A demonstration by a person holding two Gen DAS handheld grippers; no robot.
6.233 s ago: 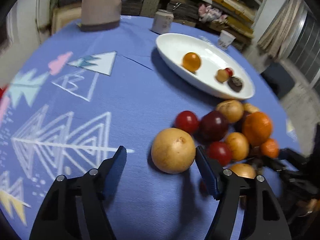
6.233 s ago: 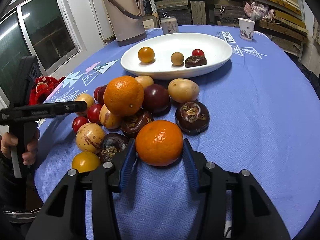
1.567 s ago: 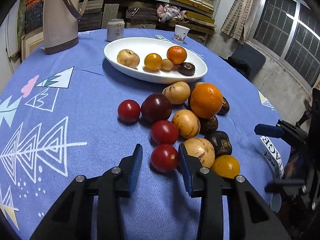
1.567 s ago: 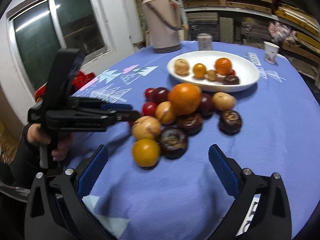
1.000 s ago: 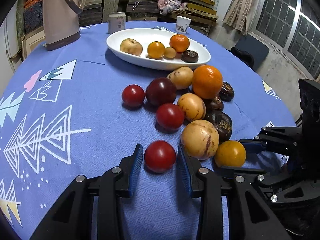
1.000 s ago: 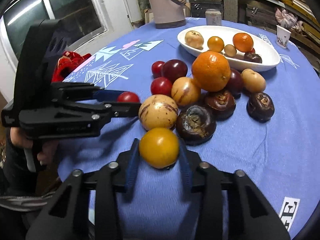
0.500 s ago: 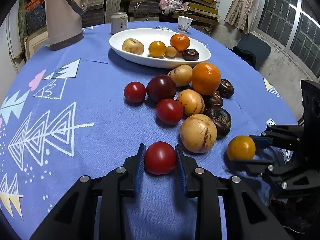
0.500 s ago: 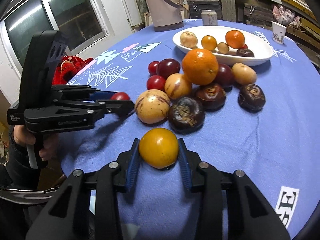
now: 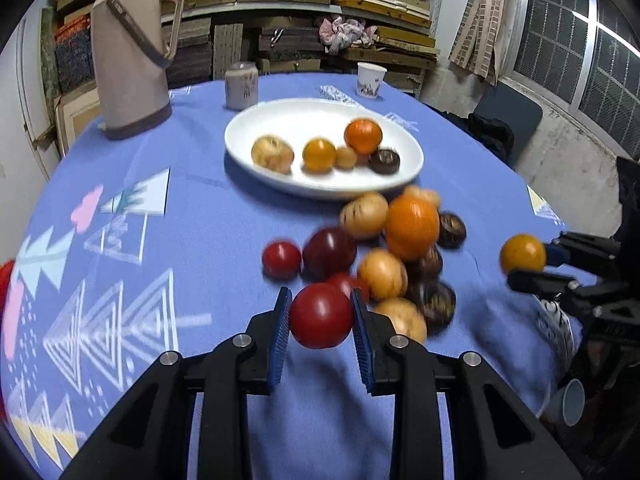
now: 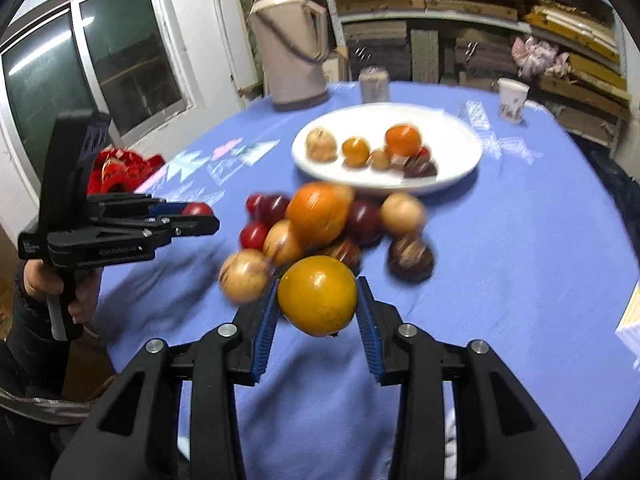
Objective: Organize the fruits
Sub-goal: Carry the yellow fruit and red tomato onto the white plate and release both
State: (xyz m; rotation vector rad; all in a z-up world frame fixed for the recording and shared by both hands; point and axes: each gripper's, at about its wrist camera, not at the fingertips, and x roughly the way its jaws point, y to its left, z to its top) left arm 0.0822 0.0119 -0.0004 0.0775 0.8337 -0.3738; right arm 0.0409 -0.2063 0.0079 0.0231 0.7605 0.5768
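My left gripper (image 9: 320, 316) is shut on a red tomato (image 9: 321, 316) and holds it above the blue tablecloth. My right gripper (image 10: 317, 302) is shut on a yellow-orange fruit (image 10: 318, 295), also lifted; this fruit shows at the right of the left wrist view (image 9: 522, 253). A pile of mixed fruit (image 9: 384, 248) lies on the cloth ahead of both grippers. Beyond it stands a white oval plate (image 9: 280, 120) holding several fruits, among them an orange (image 9: 363, 136). The plate also shows in the right wrist view (image 10: 460, 136).
A beige thermos jug (image 9: 128, 52) stands at the back left, with a small can (image 9: 241, 85) and a paper cup (image 9: 371, 74) behind the plate. A red object (image 10: 116, 168) lies off the table's left edge. Shelves of stacked boards fill the background.
Both grippers have lifted their fruits off the cloth and moved toward the plate. The tomato and the yellow-orange fruit stayed clamped throughout.
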